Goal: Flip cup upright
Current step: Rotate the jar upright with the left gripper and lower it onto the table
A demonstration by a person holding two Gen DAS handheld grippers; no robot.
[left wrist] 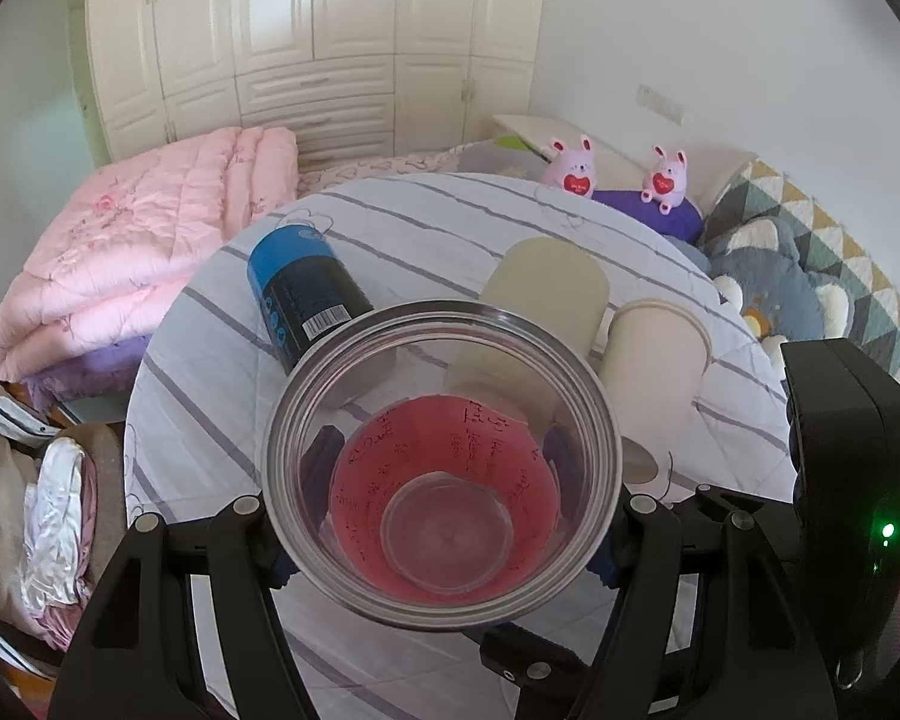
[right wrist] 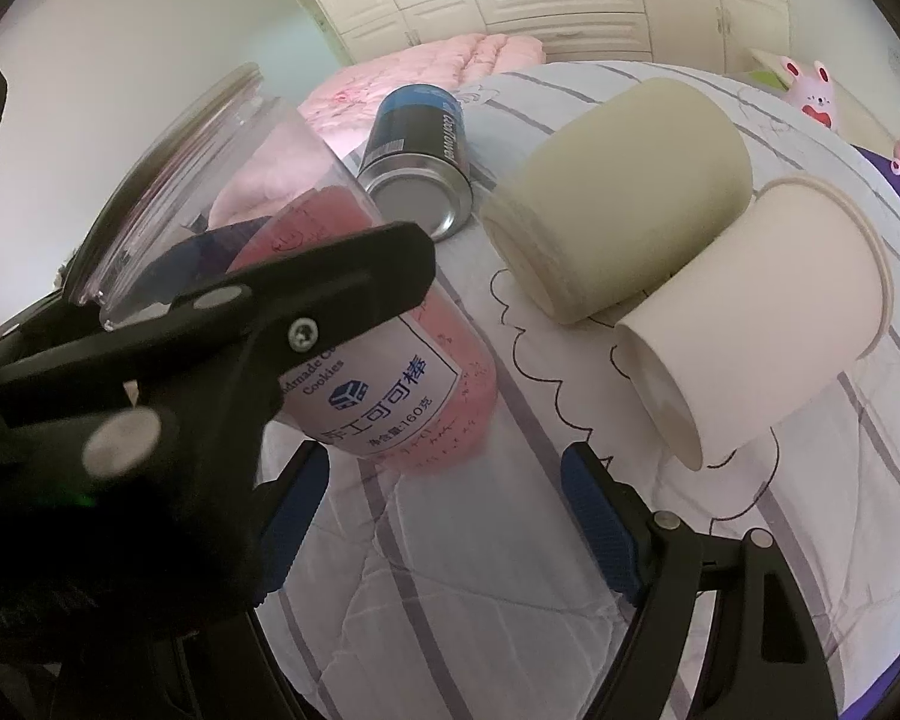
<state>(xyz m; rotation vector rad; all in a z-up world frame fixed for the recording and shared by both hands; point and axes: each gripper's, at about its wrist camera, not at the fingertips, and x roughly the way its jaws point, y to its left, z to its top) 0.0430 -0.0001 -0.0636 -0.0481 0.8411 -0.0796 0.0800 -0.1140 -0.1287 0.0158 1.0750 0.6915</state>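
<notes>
Two blue-padded fingers of the left gripper (left wrist: 441, 474) are closed on the clear plastic cup (left wrist: 441, 468), low in the left wrist frame, its open mouth facing the lens and pink lining inside. Only the right wrist view shows that cup from outside (right wrist: 330, 324), tilted at centre left, its white label reading "Cookies" and "160克". The right gripper (right wrist: 444, 516) stands wide open and holds nothing, at the lower middle. Beyond lie a blue can (right wrist: 417, 156), a cream cup (right wrist: 618, 192) and a white paper cup (right wrist: 762, 312), all tipped over on the striped cloth (right wrist: 510, 570)
</notes>
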